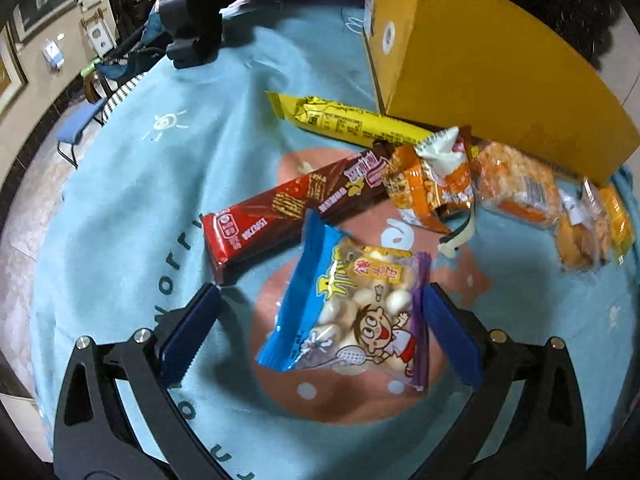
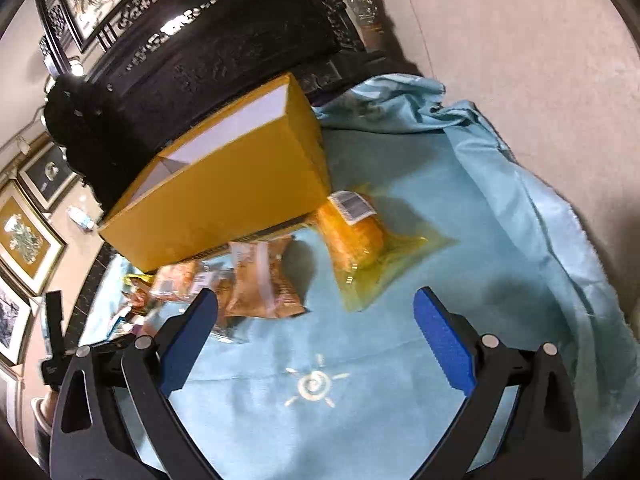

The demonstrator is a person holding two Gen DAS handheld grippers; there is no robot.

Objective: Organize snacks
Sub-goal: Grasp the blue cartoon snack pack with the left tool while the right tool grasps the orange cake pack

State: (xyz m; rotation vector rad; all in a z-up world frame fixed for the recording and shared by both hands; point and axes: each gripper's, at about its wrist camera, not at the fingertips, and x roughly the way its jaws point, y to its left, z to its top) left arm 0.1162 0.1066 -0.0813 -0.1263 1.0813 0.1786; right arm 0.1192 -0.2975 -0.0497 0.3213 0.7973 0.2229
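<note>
Risk, left side: the snack bag lies flat on the blue cloth covering the bench, and it is slack and glossy. If the left tool closes too high, the film may slip out of the pads; if it closes too low, the pads may pinch the cloth and drag it, disturbing the red-brown biscuit pack just ahead of the left finger. The bag's far corner sits close to that pack, so a slanted lift could snag it.

Risk, right side: the clear-wrapped orange pastry ahead of the right tool rests against the yellow box. A careless approach could push it under the box edge or crush it.

Left tool: jaws spread wide, holding nothing. The bag lies between the fingers, its purple edge just beside the right-hand pad; contact cannot be confirmed.

Right tool: jaws spread wide, empty, over bare cloth. The pastry lies ahead between the fingers; a tan packet lies ahead near the left-hand finger.

Remaining snacks, including the yellow stick pack, lie ahead of the left tool beside the box.
</note>
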